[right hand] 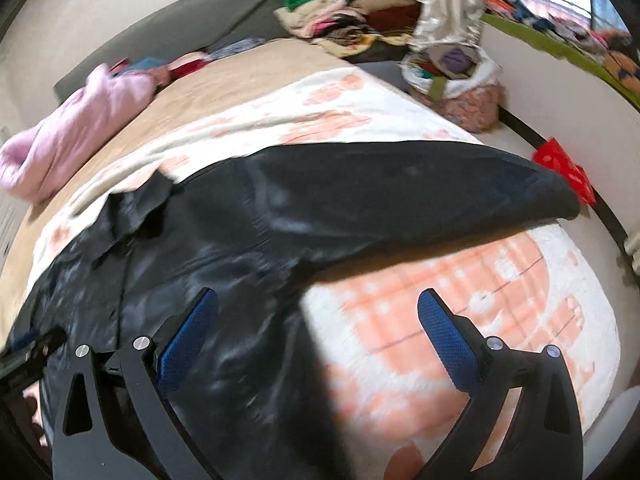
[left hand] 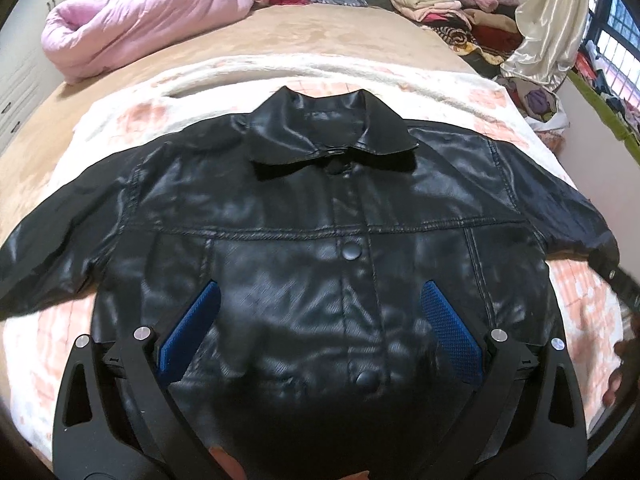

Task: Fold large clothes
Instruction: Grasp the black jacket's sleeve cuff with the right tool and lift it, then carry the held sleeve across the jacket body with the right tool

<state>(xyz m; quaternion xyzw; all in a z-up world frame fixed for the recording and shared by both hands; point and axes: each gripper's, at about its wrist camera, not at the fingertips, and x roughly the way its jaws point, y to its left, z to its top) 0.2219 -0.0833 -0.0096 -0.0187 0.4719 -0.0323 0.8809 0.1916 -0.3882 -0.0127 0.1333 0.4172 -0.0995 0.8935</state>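
Note:
A black leather jacket [left hand: 320, 216] lies flat and face up on the bed, collar away from me, sleeves spread to both sides, front snapped shut. My left gripper [left hand: 320, 304] is open and empty above the jacket's lower front, its blue pads [left hand: 200, 320] either side of the button placket. In the right wrist view the jacket [right hand: 280, 216] shows from its right side, with the right sleeve [right hand: 460, 176] stretched across the blanket. My right gripper [right hand: 318, 312] is open and empty over the jacket's right hem edge.
The jacket rests on a white and orange blanket [right hand: 460, 300] over a tan bedspread [left hand: 280, 32]. A pink duvet [left hand: 140, 20] is bundled at the far left. Piles of clothes [left hand: 452, 4] sit at the far right. A cream curtain [left hand: 552, 20] hangs by the window.

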